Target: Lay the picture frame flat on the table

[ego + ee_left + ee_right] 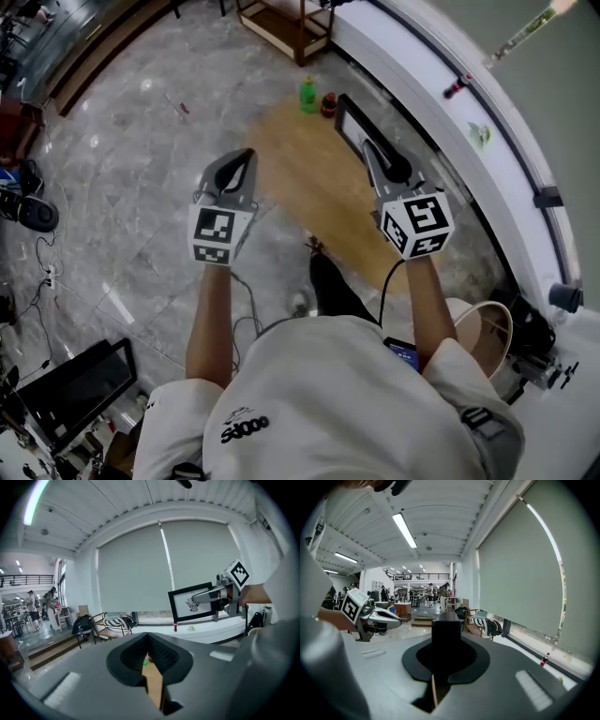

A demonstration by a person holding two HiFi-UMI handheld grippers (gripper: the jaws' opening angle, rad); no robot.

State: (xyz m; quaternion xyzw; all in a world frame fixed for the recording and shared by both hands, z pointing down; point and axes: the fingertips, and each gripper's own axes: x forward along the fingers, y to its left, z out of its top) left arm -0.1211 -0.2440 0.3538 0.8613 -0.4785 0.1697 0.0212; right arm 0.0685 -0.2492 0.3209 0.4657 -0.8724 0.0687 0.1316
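Picture frame (349, 117) upright over wooden counter (300, 169), on grey marble floor (141, 159).
Gripped edge-on in closed right tool (367, 150), near green bottle (307, 95) at counter's far end; left tool (247, 156) closed, empty, by counter's left edge; white window ledge (441, 122) alongside.

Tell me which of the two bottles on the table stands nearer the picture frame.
The red-capped dark bottle: it stands right beside the end of the black picture frame, while the green bottle stands beyond it, farther from the frame.
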